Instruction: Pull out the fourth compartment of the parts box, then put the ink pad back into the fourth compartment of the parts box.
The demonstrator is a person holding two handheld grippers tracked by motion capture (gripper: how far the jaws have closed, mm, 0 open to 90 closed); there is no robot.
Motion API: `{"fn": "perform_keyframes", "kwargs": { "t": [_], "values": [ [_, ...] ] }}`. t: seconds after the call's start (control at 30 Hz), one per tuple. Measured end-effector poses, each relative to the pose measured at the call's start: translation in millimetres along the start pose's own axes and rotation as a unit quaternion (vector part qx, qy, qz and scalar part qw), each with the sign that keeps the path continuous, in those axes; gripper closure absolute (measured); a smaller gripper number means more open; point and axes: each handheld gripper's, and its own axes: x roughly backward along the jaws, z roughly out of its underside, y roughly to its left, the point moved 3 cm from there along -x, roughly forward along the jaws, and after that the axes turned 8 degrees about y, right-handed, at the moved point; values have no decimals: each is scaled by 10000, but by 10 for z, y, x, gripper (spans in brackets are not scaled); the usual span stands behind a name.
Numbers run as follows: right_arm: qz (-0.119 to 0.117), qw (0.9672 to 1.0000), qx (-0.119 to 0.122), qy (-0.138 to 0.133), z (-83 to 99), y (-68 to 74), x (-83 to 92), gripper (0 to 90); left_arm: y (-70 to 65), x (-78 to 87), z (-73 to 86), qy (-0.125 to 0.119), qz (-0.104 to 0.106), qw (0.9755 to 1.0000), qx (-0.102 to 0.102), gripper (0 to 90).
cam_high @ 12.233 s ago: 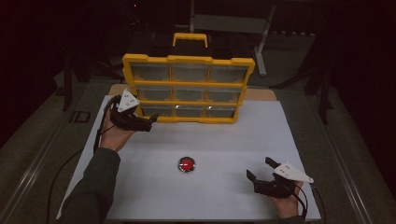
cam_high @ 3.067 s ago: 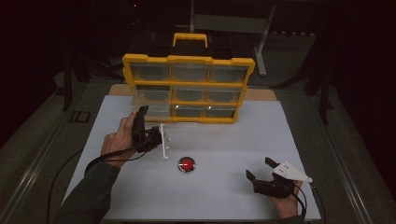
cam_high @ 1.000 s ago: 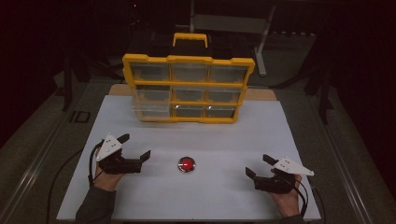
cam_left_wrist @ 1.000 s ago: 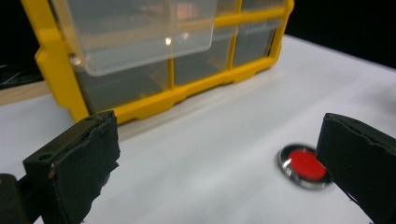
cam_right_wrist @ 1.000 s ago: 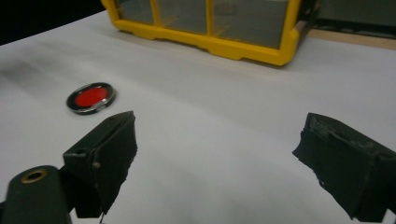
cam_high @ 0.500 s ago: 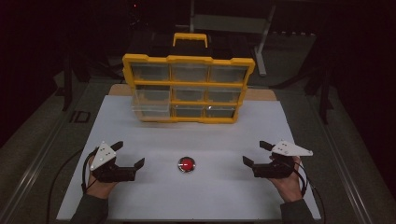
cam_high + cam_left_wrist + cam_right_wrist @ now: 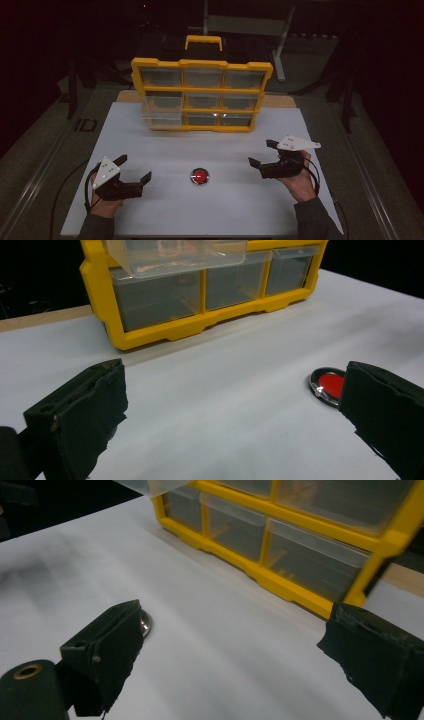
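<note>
Here the left tool (image 7: 136, 171) hovers near the front left corner of the desk (image 7: 165, 150), its jaws spread wide and gripping nothing. In the left gripper view its two black jaws stand far apart, with bare white desk between them. The right tool (image 7: 264, 154) sits toward the right edge of the desk, likewise wide open and empty, held in a hand (image 7: 299, 181) that comes in from the front edge.

Between the two tools, roughly midway along the front half of the desk, lies the red button (image 7: 200, 176), a small round disc with a dark metal rim, lying flat with its red face upward; being round, it shows no long axis. Neither tool touches it. In the left gripper view it (image 7: 328, 385) lies just beside the tip of one jaw, partly hidden by it.

Toward the back edge stands the yellow organizer (image 7: 202, 94), upright, its clear drawers facing the front. The middle-left drawer (image 7: 161, 116) is pulled partway out. Open desk lies between the button and the organizer.
</note>
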Motion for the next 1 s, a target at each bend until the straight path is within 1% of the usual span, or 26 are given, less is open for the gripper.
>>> {"fn": "perform_keyframes", "kwargs": {
  "t": [0.07,0.13,0.27,0.3,0.33,0.43,0.57,0.7,0.83,1.0],
  "values": [
    [-5,9999,84,94,-46,37,-59,85,-1,-2,-3,-11,-17,10000,0,0],
    [-64,9997,175,145,-88,72,-116,85,-5,-10,-4,-6,4,10000,-18,0],
    [-91,9990,320,286,-150,116,-217,85,-4,-28,2,60,-35,10000,-70,0],
    [-61,9988,359,335,-162,117,-241,85,2,-29,4,62,-38,10000,-60,0],
    [-28,9985,389,395,-174,118,-263,85,24,-25,7,72,2,10000,-5,0],
    [-40,9980,400,494,-220,112,-325,85,39,-19,5,41,0,10000,52,0],
    [-138,9977,373,553,-260,122,-360,85,30,-22,-3,30,6,10000,29,0],
    [-159,9964,441,702,-295,135,-381,81,10,-37,-3,84,15,10000,-19,0],
    [-167,9956,486,782,-353,153,-394,80,-19,-52,-1,145,15,9999,-86,0],
    [-174,9929,603,1006,-413,170,-466,79,-37,-76,7,230,42,9996,-163,0]
  ]
}}
